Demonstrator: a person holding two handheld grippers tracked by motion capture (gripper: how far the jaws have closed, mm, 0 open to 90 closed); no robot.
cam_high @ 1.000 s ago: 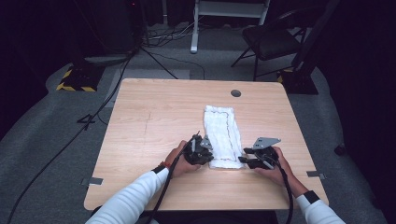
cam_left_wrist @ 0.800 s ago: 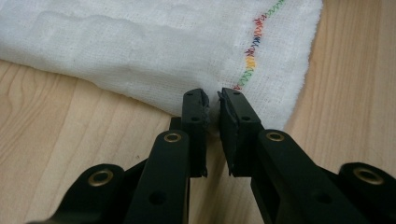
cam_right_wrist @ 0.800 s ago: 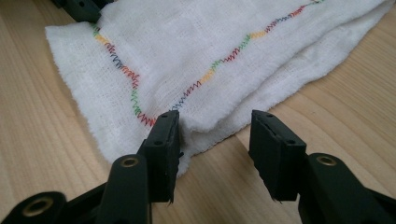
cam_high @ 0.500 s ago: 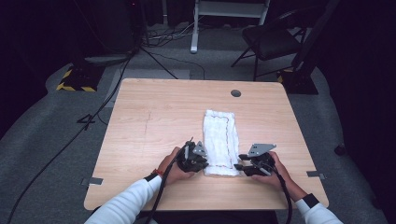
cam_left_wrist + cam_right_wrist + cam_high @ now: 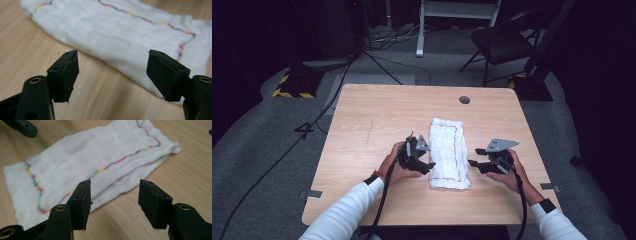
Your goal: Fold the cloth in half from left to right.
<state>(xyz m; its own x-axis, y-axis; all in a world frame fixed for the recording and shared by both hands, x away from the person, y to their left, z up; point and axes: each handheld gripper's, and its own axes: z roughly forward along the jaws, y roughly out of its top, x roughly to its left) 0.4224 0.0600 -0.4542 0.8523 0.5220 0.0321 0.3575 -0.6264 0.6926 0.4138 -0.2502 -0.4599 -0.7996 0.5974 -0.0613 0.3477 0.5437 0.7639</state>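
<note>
Two claws flank folded towel [image 5: 448, 152] on desk [image 5: 362, 125], near front edge; long axis front-to-back. Left gripper [image 5: 428, 165] just beside its left edge, jaws just opened, empty; right gripper [image 5: 475, 163] slightly farther, jaws apart, opening, empty.

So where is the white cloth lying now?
In the high view, the folded white cloth lies flat on the wooden table, right of centre, between the left tongs and right tongs, touching neither.
</note>
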